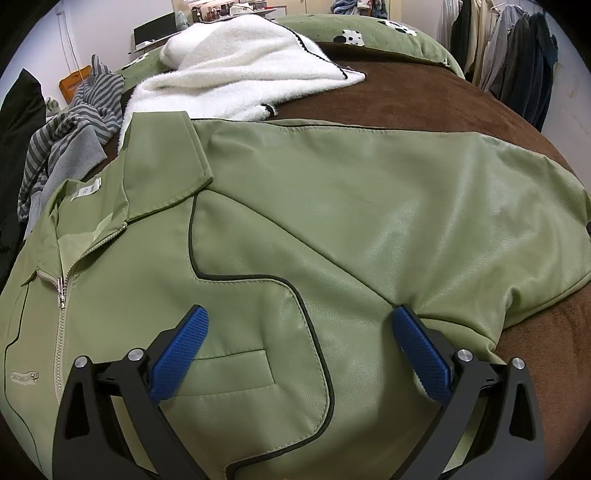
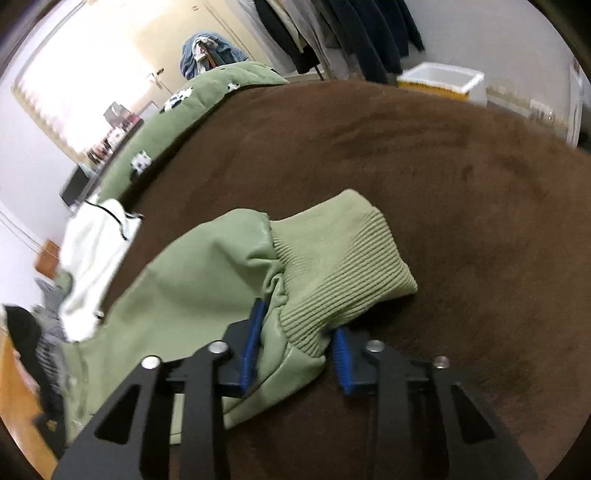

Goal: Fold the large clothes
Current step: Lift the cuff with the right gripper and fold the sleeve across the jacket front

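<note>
A light green leather-look jacket (image 1: 295,221) lies front up on a brown blanket (image 1: 424,99), zipped, collar at the left, one sleeve stretched out to the right. My left gripper (image 1: 299,321) is open just above the jacket's chest panel, with blue pads (image 1: 181,354) spread wide and nothing between them. In the right wrist view my right gripper (image 2: 297,328) is shut on the end of the sleeve (image 2: 207,284), beside its ribbed knit cuff (image 2: 332,258), and holds it bunched and lifted over the blanket (image 2: 443,184).
A white fluffy garment (image 1: 236,70) lies behind the jacket and a grey striped one (image 1: 74,125) at the left. A green pillow (image 1: 369,33) sits at the head of the bed. Clothes hang on a rack (image 1: 517,66) at the right. A white bin (image 2: 439,79) stands beyond the bed.
</note>
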`<state>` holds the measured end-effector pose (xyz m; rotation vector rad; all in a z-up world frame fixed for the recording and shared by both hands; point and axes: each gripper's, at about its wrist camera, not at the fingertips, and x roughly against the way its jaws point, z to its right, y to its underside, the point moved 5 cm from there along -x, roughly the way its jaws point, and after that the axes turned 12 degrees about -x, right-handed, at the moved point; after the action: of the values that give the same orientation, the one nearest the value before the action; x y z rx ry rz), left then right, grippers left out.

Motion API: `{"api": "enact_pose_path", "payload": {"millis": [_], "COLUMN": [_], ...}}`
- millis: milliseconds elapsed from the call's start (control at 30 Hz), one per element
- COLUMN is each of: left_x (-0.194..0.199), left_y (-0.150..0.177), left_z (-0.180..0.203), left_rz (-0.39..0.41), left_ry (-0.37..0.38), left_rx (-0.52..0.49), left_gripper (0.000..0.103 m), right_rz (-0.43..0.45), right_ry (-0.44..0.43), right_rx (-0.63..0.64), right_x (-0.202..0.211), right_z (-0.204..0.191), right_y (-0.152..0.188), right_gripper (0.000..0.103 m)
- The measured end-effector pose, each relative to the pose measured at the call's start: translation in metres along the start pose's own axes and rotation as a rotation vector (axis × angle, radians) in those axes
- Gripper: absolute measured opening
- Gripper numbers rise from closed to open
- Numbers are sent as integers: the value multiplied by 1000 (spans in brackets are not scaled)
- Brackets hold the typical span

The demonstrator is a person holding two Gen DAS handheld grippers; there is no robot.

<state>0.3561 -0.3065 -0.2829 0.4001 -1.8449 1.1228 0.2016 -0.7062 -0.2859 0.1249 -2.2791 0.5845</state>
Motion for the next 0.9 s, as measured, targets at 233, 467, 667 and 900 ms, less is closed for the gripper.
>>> {"api": "enact_pose_path", "payload": {"millis": [233,467,667,900], "left_x": [0,-1,0,31], "left_y": [0,1,0,0], "left_z": [1,1,0,-15], "left_rz": [2,2,0,23], "left_ry": [-5,-8,-8,-75], "left_rx": [-1,-2,-4,-82], "left_gripper": [98,98,98,97], "right_rz": [96,136,213,315], "right_ry": [-21,-23,-33,-115], "right_rx": [84,197,325,559], "right_x": [21,54,99,155], "right_z": [-25,-71,-146,-267], "right_y": [2,-2,11,64], "right_gripper": [17,17,17,17]}}
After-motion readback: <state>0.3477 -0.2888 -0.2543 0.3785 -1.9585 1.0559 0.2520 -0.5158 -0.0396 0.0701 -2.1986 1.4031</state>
